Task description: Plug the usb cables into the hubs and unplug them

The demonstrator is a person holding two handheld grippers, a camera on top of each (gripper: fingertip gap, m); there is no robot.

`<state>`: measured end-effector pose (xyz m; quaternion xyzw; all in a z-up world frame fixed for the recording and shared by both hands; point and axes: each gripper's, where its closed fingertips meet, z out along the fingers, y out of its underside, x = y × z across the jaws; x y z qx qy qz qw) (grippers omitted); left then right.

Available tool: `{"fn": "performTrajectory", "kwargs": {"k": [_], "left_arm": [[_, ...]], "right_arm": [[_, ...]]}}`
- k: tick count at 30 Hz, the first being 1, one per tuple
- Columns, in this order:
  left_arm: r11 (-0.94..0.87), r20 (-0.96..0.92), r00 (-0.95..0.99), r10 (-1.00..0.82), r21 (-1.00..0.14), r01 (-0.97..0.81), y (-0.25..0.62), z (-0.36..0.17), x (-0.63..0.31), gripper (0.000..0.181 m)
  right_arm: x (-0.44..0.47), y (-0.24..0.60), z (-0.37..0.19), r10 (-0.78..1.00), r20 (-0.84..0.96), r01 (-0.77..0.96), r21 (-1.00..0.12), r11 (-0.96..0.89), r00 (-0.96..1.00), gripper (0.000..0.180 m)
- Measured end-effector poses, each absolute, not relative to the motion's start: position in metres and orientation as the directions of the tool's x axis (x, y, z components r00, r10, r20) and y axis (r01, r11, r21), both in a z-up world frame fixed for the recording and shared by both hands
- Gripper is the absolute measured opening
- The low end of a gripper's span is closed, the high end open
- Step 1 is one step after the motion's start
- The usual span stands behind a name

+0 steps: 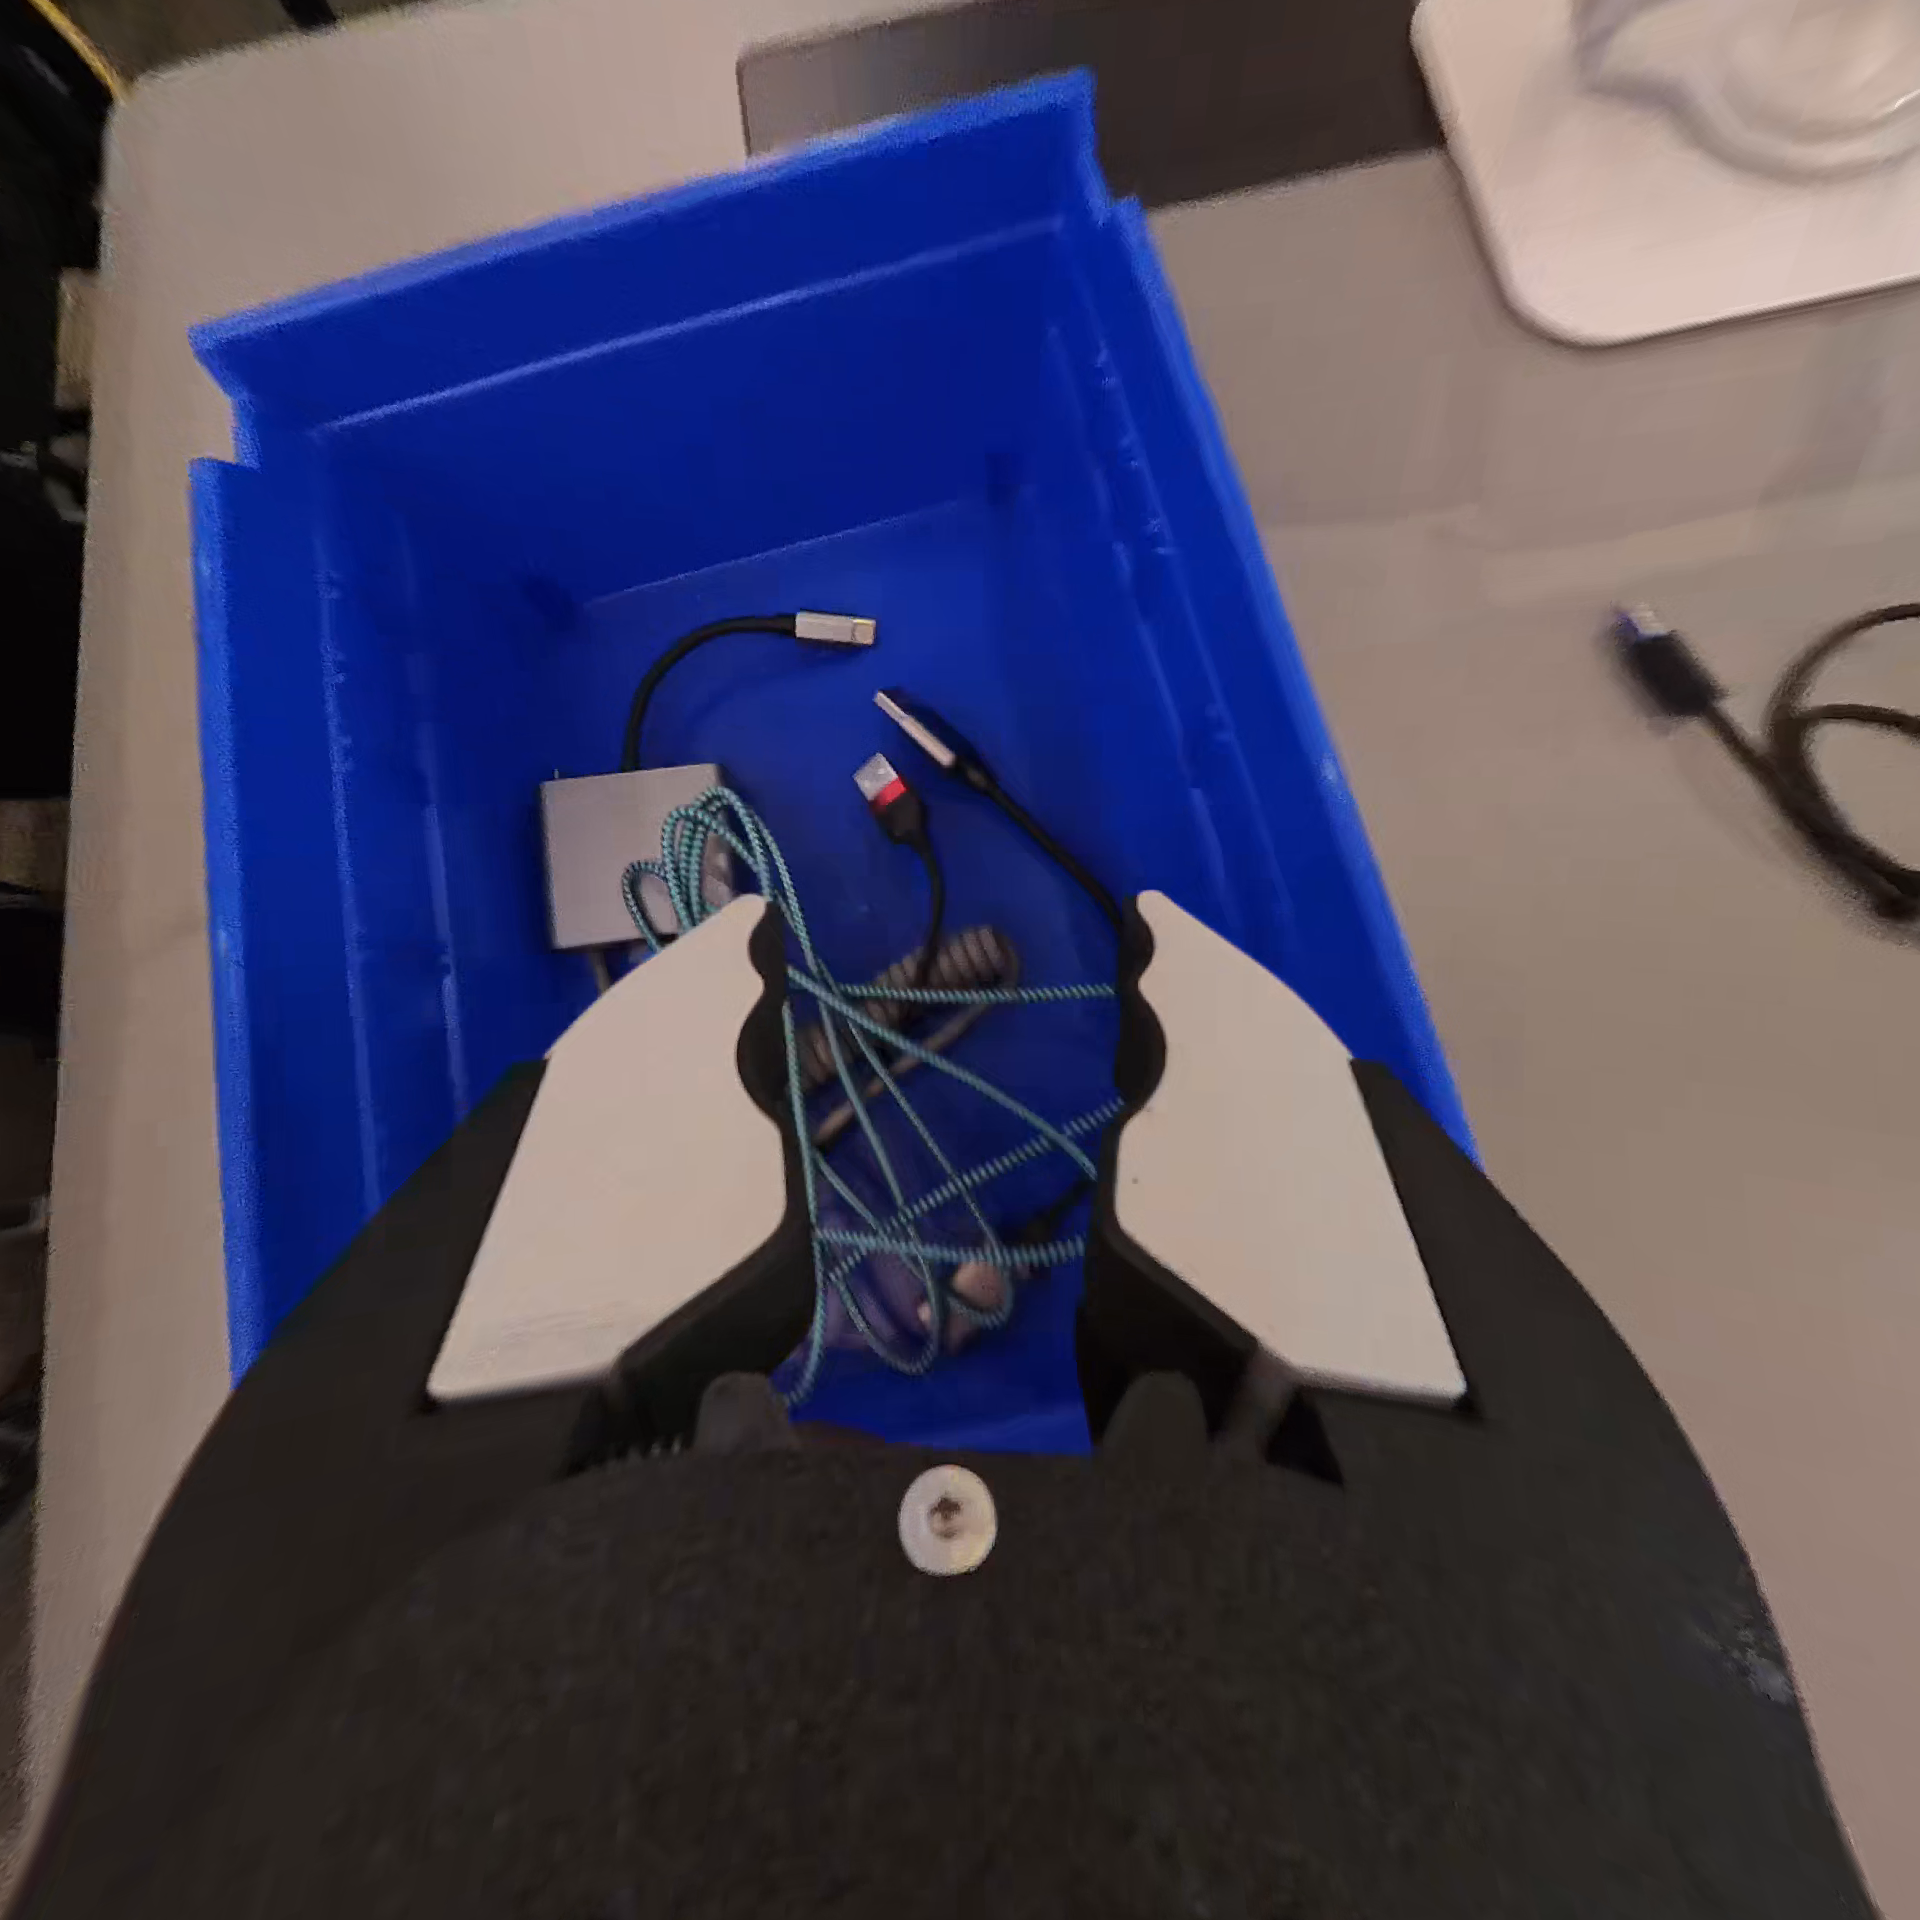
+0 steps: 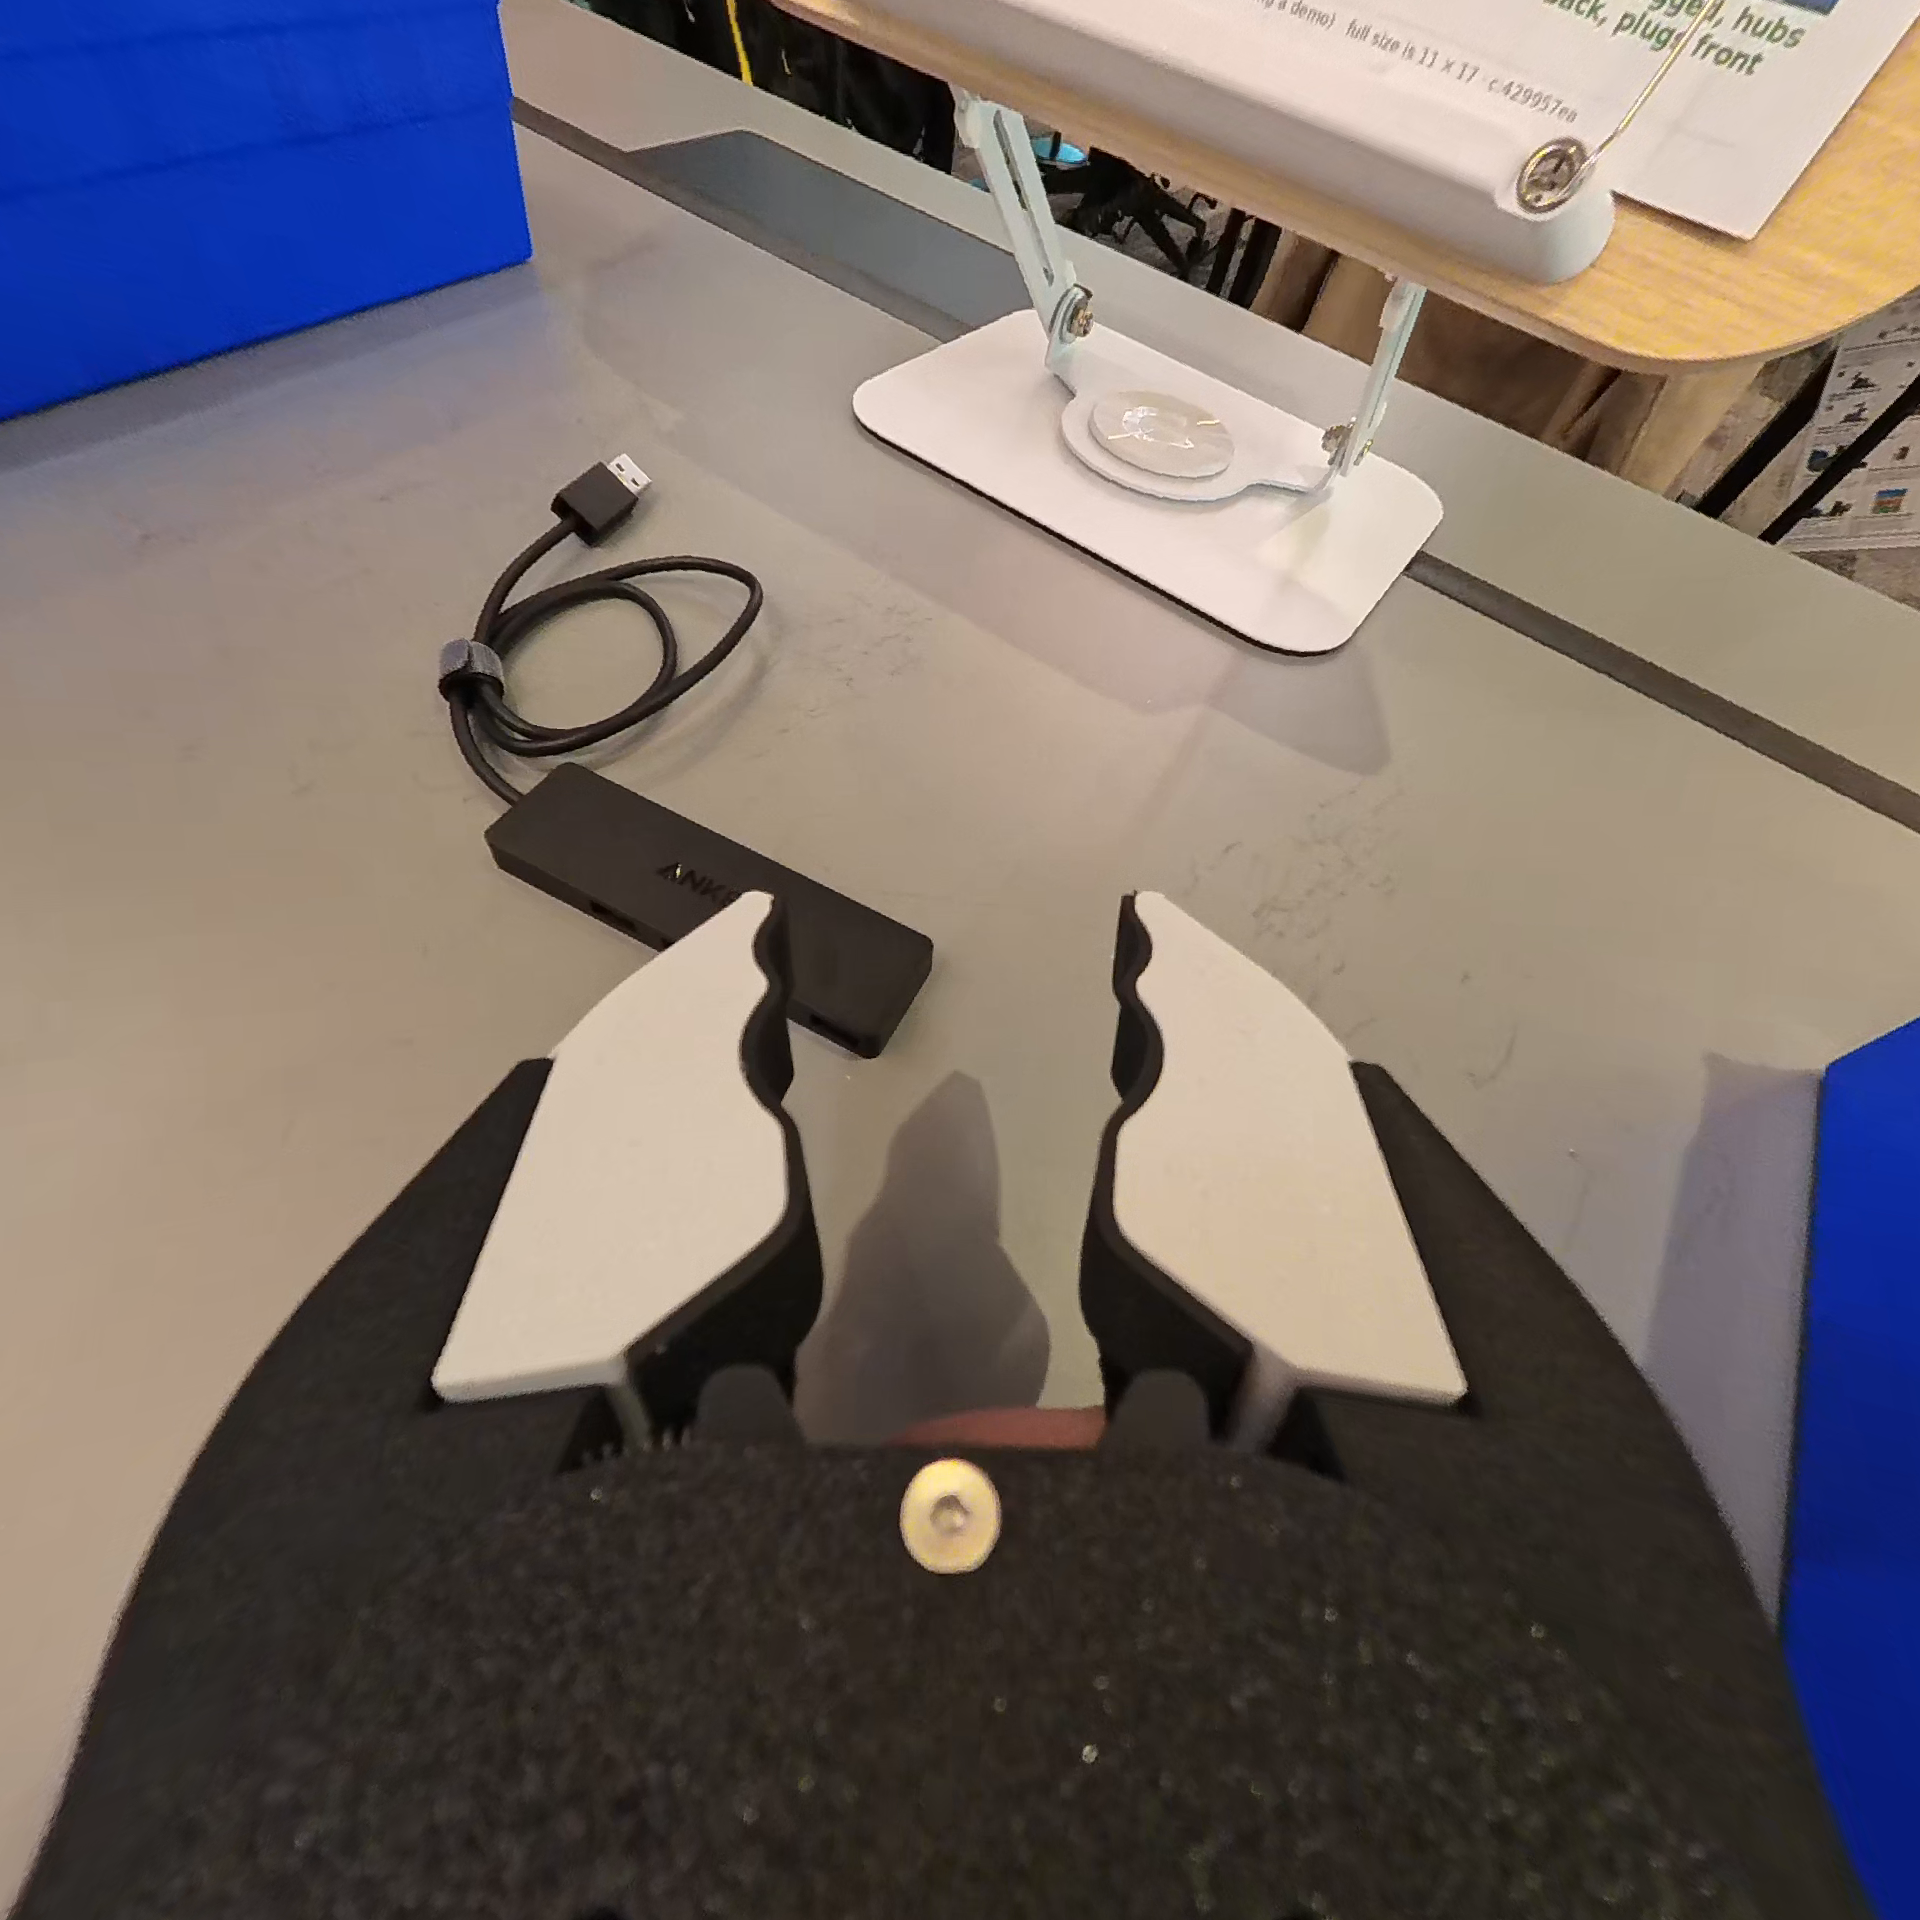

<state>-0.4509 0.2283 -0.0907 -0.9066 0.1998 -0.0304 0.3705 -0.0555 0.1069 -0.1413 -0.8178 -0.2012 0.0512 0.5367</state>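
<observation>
Grey table, bare at centre; blue bin upper left, white stand upper right. Left gripper and right gripper both wide, empty; black hub left of right gripper

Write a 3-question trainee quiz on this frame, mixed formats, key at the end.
1. True or false: the grey hub lies inside the blue bin.
2. Multiple choice: the black hub on the table has: A) a cable plugged into one of its ports; B) only its own strapped cord, ports empty as far as they show; C) the left gripper clamped on it.
3. Fill in: the teal braided cable lies in a loose ____ under the left gripper.

Key
1. True.
2. B. The right gripper hovers beside it, jaws apart, holding nothing.
3. Tangle, mixed with a coiled cable and two loose USB plugs.
</observation>
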Motion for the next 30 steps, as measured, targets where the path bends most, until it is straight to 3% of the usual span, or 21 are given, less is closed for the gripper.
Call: {"fn": "performTrajectory", "kwargs": {"k": [4,8,15,18,30], "left_arm": [[-0.763,-0.132,0.911,-0.392,-0.507,-0.402,0.259,-0.136,-0.446,0.060],[-0.834,-0.126,0.927,-0.353,-0.406,-0.373,0.267,-0.170,-0.453,0.060],[-0.853,-0.047,0.914,-0.402,-0.342,-0.393,0.261,-0.178,-0.455,0.020],[-0.816,-0.066,0.898,-0.435,-0.393,-0.425,0.264,-0.150,-0.455,0.005],[-0.450,-0.129,0.863,-0.489,-0.810,-0.376,0.273,0.054,-0.457,0.004]], "right_arm": [[-0.055,0.107,-0.141,0.386,0.132,0.275,-0.899,-0.342,0.913,0.059],[-0.056,0.106,-0.141,0.390,0.139,0.282,-0.898,-0.339,0.910,0.059],[-0.059,0.105,-0.143,0.399,0.166,0.312,-0.890,-0.334,0.902,0.059],[-0.059,0.106,-0.142,0.397,0.161,0.307,-0.890,-0.336,0.903,0.059],[-0.058,0.105,-0.142,0.395,0.152,0.297,-0.893,-0.337,0.906,0.059]]}}
